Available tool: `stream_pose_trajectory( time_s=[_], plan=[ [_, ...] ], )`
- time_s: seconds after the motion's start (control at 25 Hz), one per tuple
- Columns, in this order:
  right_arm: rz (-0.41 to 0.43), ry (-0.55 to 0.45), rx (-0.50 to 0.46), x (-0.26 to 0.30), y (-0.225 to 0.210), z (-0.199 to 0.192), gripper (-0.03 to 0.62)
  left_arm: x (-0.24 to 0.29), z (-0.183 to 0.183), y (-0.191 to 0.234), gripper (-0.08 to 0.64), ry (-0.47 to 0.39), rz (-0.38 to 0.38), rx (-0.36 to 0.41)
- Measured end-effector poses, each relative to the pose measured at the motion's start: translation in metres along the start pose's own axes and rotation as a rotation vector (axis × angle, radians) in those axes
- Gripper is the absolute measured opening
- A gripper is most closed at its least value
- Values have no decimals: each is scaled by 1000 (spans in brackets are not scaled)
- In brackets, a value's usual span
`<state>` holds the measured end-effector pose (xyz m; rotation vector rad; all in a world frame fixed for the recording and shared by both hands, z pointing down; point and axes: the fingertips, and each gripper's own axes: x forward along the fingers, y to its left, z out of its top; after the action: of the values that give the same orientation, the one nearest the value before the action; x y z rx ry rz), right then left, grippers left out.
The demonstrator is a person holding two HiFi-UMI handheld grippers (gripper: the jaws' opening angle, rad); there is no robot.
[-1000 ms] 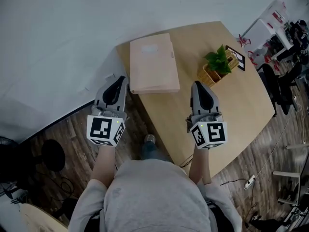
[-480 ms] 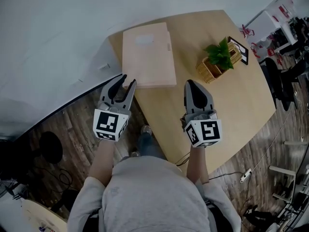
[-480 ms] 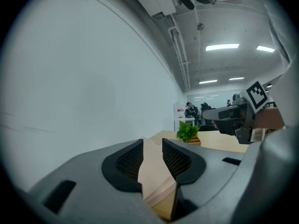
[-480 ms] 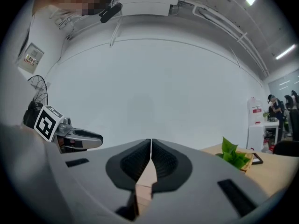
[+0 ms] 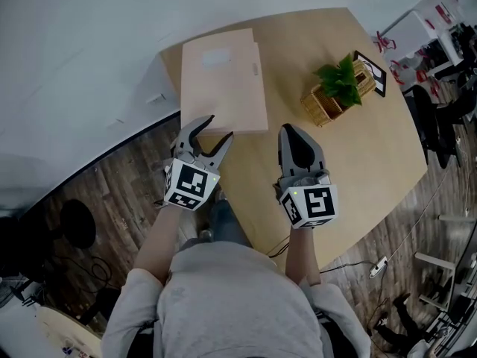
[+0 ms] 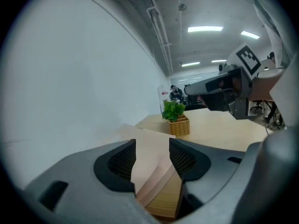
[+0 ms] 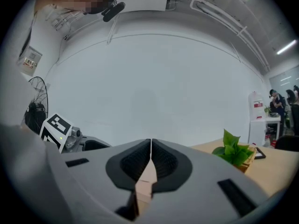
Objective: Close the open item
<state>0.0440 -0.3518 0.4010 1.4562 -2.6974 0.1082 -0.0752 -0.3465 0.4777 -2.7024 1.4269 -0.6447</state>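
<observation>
We see the pale wooden table (image 5: 358, 148) filling the middle and right of the head view, and on its upper left part lies the task's thing, a flat pale pink box (image 5: 223, 77). Its long axis runs from the lower middle of the frame up toward the top edge, so one short end faces the grippers. That end is what we judge the coming move to turn on. The left gripper (image 5: 216, 127) sits just below it with its tips at the edge, toward the left half of the box, and is the nearer of the two. Its jaws have just been opening and now stand apart. In the left gripper view the box's near corner shows in the gap ahead, with no pad pressing on it. The right gripper (image 5: 291, 128) hangs over bare table just right of the box's lower right corner, clenched on nothing. The box has a paler patch near its far end and a small tab on its right long edge. Its side shows two stacked pink bands, and we cannot tell whether a gap remains between them. A potted plant (image 5: 339, 88) stands well to the right.
</observation>
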Motion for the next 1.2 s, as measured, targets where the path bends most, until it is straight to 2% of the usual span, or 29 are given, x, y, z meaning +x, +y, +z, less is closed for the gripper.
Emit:
stream_pose_trajectory(
  time_s=[0.16,0.36,0.6,0.72,0.88,1.08,1.2],
  plan=[
    [-4,12,10,1,-7,-7,13,23,-14,-13,207,61,-28,67],
    [-16,19,21,0,-16,-13,13,46,-32,-15,207,127,-20,115],
    [-27,28,35,0,-26,-21,14,70,-54,-22,210,215,-23,248],
    [-34,34,41,-1,-29,-24,13,77,-58,-20,212,240,2,323],
    [-45,34,48,-2,-35,-25,13,81,-51,-13,210,227,55,382],
    [-51,34,56,-2,-38,-28,13,83,-41,-13,118,212,52,438],
    [-51,34,57,-1,-39,-28,13,85,-41,-15,62,229,22,415]
  ],
)
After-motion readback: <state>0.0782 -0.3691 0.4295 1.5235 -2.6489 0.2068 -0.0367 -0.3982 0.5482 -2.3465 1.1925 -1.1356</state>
